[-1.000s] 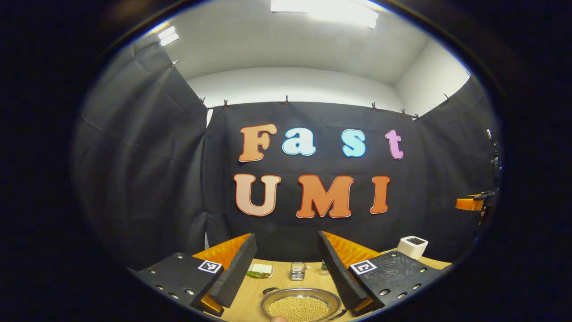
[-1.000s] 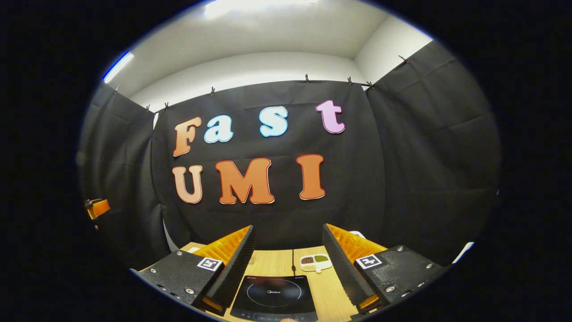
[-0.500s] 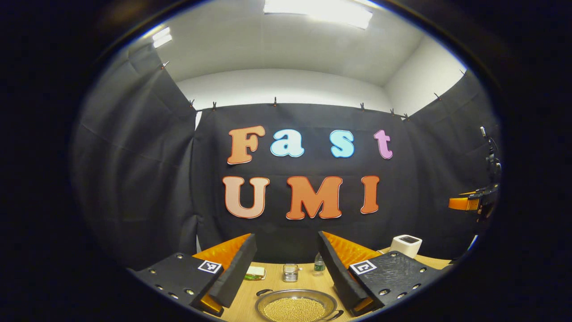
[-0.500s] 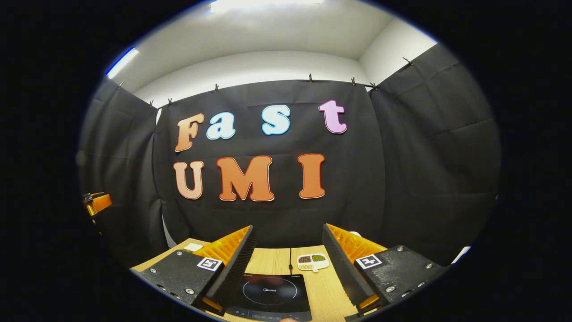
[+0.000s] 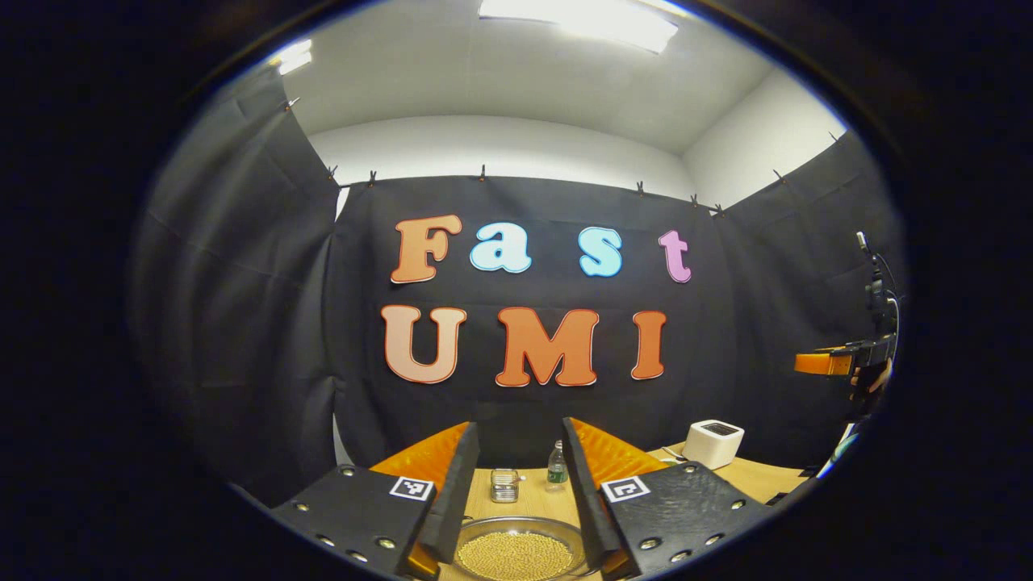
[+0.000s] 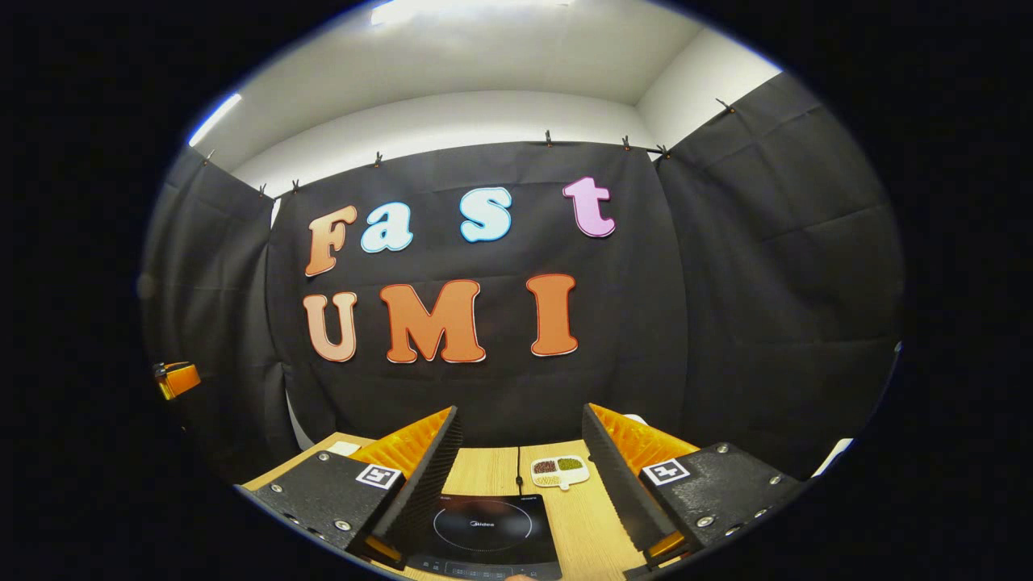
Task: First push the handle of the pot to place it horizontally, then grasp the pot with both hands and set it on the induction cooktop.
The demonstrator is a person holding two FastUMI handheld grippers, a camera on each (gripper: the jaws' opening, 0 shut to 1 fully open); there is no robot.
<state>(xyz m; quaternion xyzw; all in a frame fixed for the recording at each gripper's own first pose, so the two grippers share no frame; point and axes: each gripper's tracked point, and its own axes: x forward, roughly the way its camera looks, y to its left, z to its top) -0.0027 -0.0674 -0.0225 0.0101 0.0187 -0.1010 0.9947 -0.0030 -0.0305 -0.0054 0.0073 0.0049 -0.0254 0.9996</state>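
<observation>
Below my left gripper, its fingers spread and empty, the pot of loose grains sits on the tabletop. I judge it weighty, spillable, slick metal; I'd take its side handles. Those are hidden, so its axis is unclear. My right gripper, also spread, hovers over the cooktop.

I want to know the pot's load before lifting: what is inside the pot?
The pot holds a heap of small yellowish grains. The left gripper fingers cover its side edges, so the handles stay hidden.
</observation>
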